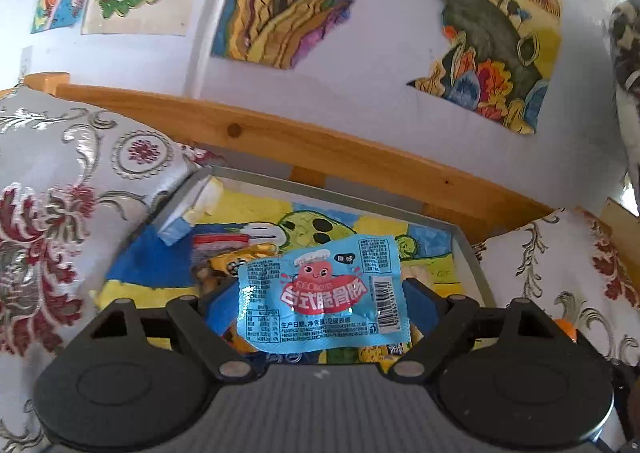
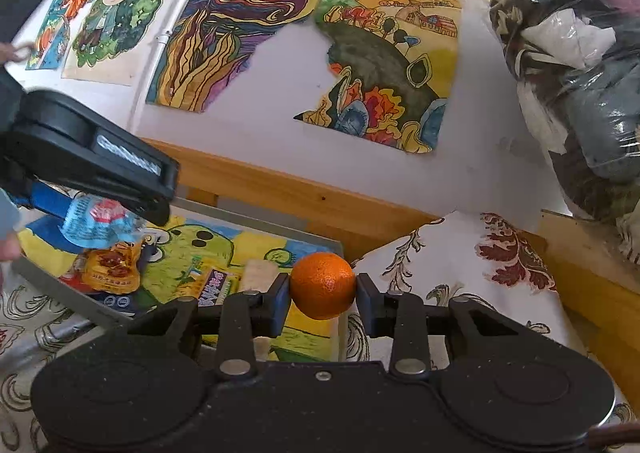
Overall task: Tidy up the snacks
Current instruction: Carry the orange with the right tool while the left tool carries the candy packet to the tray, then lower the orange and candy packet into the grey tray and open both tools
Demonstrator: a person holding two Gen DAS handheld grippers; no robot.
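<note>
Over the tray (image 1: 472, 253), my left gripper (image 1: 320, 293) pinches a blue snack packet (image 1: 320, 293); right gripper (image 2: 322, 287) clamps an orange (image 2: 322, 285) near the tray's right edge.

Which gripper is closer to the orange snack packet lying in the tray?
Left. The left gripper, holding the blue packet, hangs just above the orange snack packet; the right gripper, holding the orange, is off to the side.

A shallow grey tray (image 2: 320, 237) lined with a colourful cartoon drawing (image 2: 208, 243) is resting on a floral-patterned cloth (image 2: 460, 253). An orange snack packet (image 2: 112, 269) is lying at nine o'clock, a green-yellow packet (image 2: 216, 285) beside it toward three o'clock.
</note>
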